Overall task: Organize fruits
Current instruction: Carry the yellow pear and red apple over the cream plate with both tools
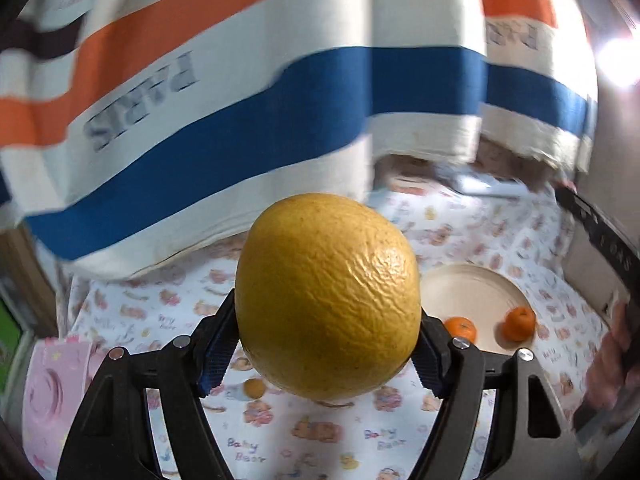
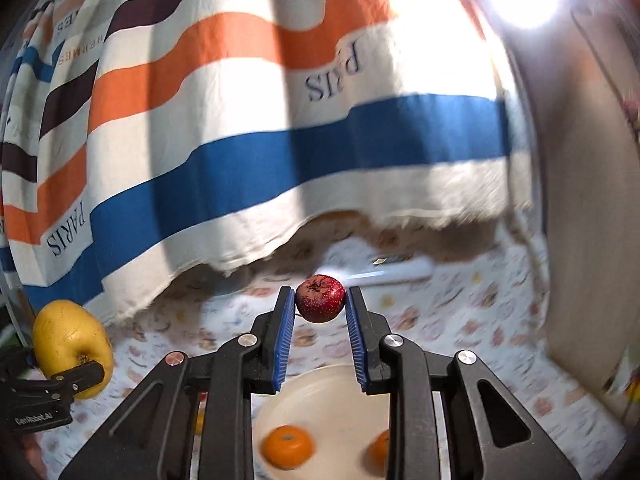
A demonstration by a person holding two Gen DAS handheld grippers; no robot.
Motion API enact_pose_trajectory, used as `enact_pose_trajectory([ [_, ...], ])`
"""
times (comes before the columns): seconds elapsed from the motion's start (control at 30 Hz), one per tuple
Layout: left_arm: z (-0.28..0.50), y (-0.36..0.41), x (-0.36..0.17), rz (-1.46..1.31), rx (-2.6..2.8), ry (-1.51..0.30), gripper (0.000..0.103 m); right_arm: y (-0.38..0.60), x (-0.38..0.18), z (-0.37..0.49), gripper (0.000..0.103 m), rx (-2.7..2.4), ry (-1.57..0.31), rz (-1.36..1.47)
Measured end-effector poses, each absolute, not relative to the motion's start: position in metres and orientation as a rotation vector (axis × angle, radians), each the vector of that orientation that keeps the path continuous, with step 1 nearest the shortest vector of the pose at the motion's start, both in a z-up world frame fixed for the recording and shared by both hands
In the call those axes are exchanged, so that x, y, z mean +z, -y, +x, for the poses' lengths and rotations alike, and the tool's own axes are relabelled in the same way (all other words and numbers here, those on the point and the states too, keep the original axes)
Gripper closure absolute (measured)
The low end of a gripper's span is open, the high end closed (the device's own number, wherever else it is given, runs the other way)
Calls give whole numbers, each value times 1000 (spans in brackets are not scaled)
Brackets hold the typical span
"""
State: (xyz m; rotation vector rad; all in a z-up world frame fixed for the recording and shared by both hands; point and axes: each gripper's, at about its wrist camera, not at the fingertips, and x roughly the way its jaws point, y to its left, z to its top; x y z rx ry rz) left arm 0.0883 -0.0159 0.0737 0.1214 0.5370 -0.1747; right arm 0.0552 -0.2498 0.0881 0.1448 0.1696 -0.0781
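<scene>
My left gripper is shut on a large yellow citrus fruit and holds it above the patterned cloth. It also shows in the right wrist view, at the far left. My right gripper is shut on a small red apple, held above a cream plate. The plate carries two small oranges; in the right wrist view they lie below the fingers.
A striped cloth marked PARIS hangs over the back. A small orange fruit lies on the baby-bear print cloth. A pink object sits at the left. A white flat item lies at the back.
</scene>
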Motion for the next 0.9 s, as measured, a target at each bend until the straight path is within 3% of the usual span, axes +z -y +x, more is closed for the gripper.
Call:
enact_pose_trajectory([
  [0.37, 115, 97, 89, 156, -327, -561, 29, 307, 59, 71, 76, -132, -205, 184],
  [0.5, 125, 123, 66, 168, -359, -539, 29, 325, 31, 95, 76, -128, -324, 272],
  [0.7, 153, 155, 18, 257, -331, -656, 29, 331, 7, 119, 76, -104, -434, 231],
  [0.9, 181, 145, -12, 144, -310, -773, 29, 331, -5, 124, 76, -68, -502, 239],
])
